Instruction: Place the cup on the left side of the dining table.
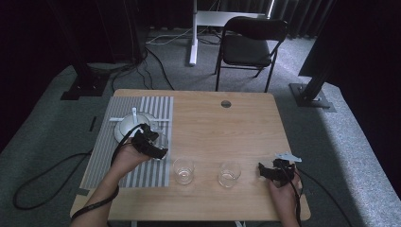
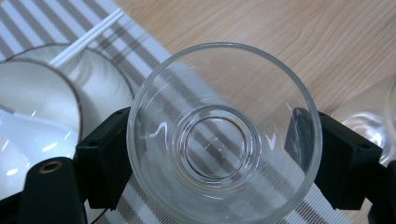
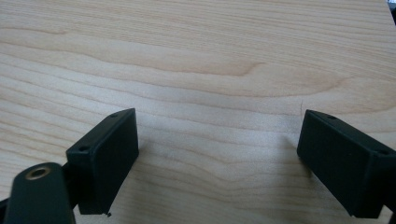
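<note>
My left gripper (image 2: 224, 161) is shut on a clear drinking glass (image 2: 224, 93), one black jaw against each side of its wall, and I look down into its open mouth. In the high view the left gripper (image 1: 153, 145) hangs over the right part of the striped mat (image 1: 101, 156). My right gripper (image 3: 224, 158) stands open over bare wood with nothing between its jaws. The high view puts the right gripper (image 1: 270, 171) near the table's front right edge.
Two more clear glasses (image 1: 183, 170) (image 1: 229, 174) stand on the wooden table (image 1: 222, 127) between my hands. A white bowl (image 2: 32, 116) on a plate (image 1: 130, 126) with a white stick (image 2: 86, 37) sits on the mat. A black chair (image 1: 250, 45) stands beyond the table.
</note>
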`<state>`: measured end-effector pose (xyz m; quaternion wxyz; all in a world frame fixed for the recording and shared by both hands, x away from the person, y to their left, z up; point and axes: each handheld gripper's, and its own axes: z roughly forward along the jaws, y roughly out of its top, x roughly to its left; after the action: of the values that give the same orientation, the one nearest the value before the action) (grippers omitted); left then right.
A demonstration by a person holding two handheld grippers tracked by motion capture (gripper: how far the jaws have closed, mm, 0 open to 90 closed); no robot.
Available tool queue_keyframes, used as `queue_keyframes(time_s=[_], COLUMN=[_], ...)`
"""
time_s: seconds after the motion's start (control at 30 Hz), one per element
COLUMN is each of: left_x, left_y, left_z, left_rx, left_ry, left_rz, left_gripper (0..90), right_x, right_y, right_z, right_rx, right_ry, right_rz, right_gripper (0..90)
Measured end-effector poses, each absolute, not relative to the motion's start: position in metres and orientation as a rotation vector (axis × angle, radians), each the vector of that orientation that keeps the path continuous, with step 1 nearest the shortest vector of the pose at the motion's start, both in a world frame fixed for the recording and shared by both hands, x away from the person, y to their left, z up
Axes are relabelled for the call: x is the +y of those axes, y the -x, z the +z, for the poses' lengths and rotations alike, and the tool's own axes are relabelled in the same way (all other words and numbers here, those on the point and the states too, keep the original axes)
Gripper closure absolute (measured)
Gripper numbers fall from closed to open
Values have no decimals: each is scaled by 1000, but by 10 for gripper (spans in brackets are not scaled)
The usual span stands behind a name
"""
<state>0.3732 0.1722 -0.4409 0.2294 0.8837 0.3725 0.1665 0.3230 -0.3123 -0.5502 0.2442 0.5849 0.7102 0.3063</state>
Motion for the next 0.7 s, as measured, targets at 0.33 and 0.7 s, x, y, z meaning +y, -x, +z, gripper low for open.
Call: queue_keyframes(time_s=[0.33,0.7], left_x=[188,201], left_y=[-372,-364], left_z=[-448,-454], left_rx=[1056,1082], left_ry=[-2427,-2436], left_rz=[459,447], left_gripper=[185,185], right_x=[-312,-312], right_y=[-323,-323], right_z=[-550,-550], right_rx=[1939,1939], right_ry=[-1597,-1597], right_rz=[836,837], right_gripper=[121,121])
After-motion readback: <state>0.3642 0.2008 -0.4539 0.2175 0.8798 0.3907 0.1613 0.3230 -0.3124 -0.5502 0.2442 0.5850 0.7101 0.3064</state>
